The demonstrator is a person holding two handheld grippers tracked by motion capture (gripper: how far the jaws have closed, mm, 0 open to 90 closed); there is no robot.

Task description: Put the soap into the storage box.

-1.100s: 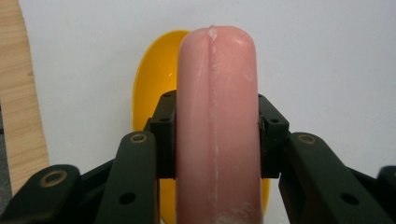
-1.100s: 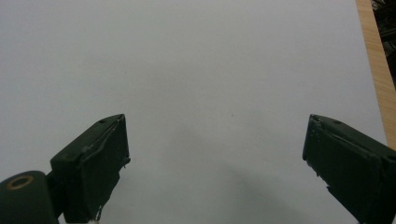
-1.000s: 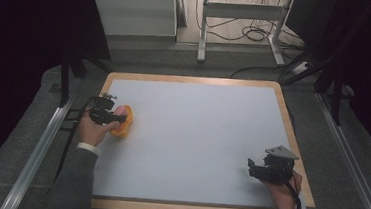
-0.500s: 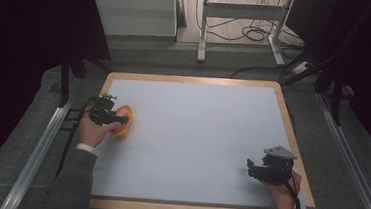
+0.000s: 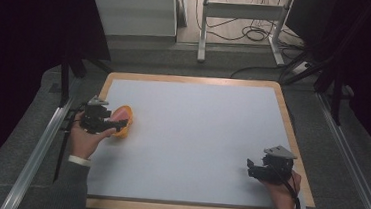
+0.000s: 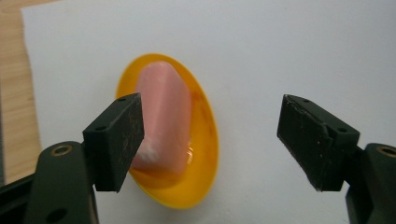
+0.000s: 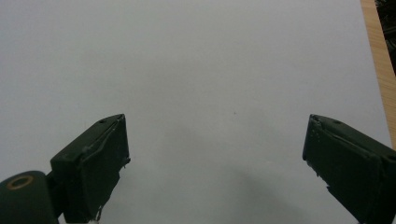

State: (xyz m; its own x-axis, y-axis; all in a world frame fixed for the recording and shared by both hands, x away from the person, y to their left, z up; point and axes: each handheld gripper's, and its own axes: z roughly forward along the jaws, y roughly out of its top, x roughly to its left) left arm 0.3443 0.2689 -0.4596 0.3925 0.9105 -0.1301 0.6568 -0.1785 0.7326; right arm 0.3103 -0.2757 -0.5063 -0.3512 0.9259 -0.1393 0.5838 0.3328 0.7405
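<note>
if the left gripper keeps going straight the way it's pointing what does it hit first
Probably the orange dish holding a pink block. The left gripper is open, and its near-side jaw lines up with the block, so that jaw would likely touch first, though depth is hard to judge. The other jaw faces bare white tabletop.

Your right gripper [image 7: 215, 163], jaws spread wide apart, over bare white tabletop [image 7: 210, 70], wooden table edge [image 7: 380, 60] at upper right

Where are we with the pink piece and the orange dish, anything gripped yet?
Done: the pink piece already lies in the orange dish near the table's left edge. In hand: nothing; the left gripper is open, jaws ahead of the dish, not closed on it. Left: any grasp or move. The right gripper is open over bare white surface.
</note>
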